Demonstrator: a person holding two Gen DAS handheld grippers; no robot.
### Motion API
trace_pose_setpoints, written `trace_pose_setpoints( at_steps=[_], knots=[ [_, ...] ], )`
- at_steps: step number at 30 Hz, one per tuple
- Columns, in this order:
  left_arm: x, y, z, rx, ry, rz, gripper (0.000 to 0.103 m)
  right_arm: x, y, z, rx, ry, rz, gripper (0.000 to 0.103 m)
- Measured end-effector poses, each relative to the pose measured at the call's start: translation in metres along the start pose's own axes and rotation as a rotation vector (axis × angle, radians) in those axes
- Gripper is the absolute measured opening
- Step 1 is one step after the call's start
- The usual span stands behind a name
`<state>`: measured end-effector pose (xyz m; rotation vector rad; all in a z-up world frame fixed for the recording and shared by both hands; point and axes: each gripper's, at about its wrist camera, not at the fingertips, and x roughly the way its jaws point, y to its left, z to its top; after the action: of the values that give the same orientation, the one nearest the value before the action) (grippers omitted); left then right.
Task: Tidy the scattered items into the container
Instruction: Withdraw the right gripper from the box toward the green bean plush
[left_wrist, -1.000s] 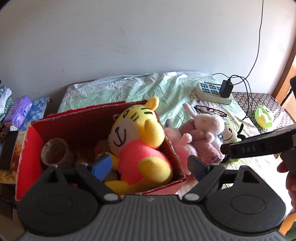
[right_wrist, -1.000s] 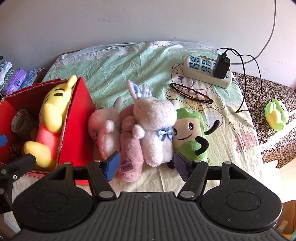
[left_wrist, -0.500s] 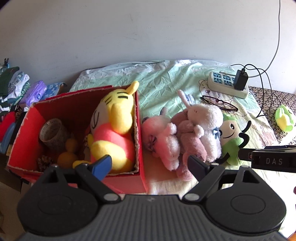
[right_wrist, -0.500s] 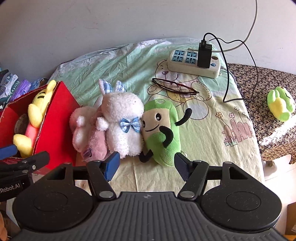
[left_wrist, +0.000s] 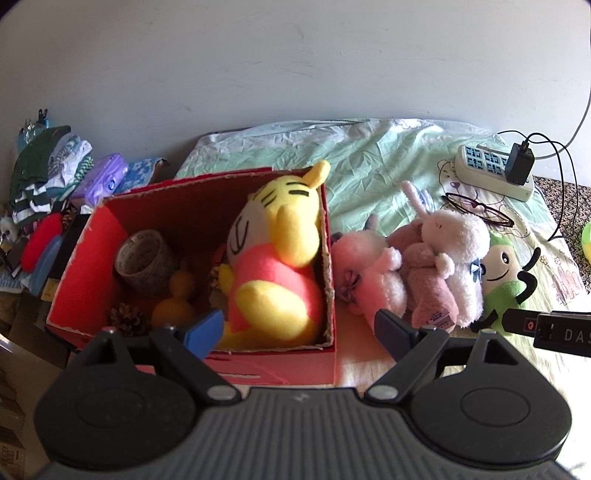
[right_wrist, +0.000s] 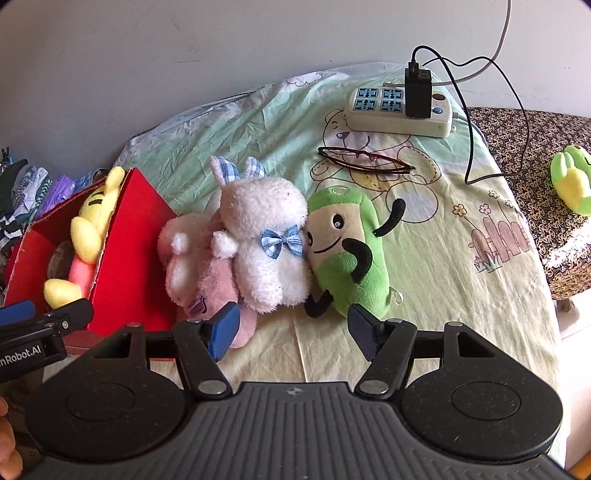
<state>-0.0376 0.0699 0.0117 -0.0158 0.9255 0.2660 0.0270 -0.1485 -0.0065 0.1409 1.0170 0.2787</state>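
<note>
Left gripper: jaws are wide apart and hold nothing; it hovers over the near wall of the box, the blue pad above the inside, the dark pad above the bed.
Right gripper: jaws are wide apart and hold nothing; it hovers just in front of the white rabbit and the green toy, not touching them.
Red box: it stands on the left part of the bed, open at the top; its right wall is almost touching the pink toy.
Inside the box: the yellow tiger fills the right half and its ear rises above the back edge; a tape roll, a small orange gourd and a pine cone lie in the left half, with free space above them.
Toys outside: the pink toy, a darker pink toy, the white rabbit and the green toy lie in one row and press against each other.
Bed sheet: to the right of the green toy it is bare up to the bed edge; a bare strip also lies between the toys and the right gripper.
Behind the toys: glasses, then a power strip with a charger and cable.
Side surface: a small green and yellow toy lies well apart, on a patterned cloth right of the bed.
</note>
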Motion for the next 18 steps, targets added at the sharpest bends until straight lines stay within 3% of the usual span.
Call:
trace_pose_setpoints(
  at_steps=[18],
  knots=[
    [0.009, -0.010, 0.011, 0.057, 0.012, 0.045, 0.088, 0.003, -0.005, -0.003, 0.038, -0.042, -0.078, 0.067]
  ],
)
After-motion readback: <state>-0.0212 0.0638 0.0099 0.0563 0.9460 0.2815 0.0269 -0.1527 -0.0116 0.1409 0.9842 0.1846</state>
